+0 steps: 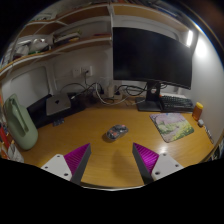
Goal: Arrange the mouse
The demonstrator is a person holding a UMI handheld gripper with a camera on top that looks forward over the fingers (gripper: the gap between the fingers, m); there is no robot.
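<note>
Looking forward along my fingers, I see the mouse lying on the wooden desk, ahead of my gripper and a little beyond the fingertips, nearly on the middle line between them. My two fingers are spread wide, and nothing is between the pink pads; they hold nothing. The mouse is not touching me, it rests alone on the bare wood.

To its right, near but apart, lies the mouse pad with a colourful print, and behind the pad stands the monitor with a keyboard at its foot. On the far left I see a green bag.

The long axis of the mouse seems to run slanted across my view, from lower left to upper right, so it lies oblique to my fingers and not along them. Which end is the front I cannot tell, it is too small. I judge that I must go straight forward and down, and turn my wrist so that the pads meet the long sides of the mouse. The pad on the right is probably where it belongs.
</note>
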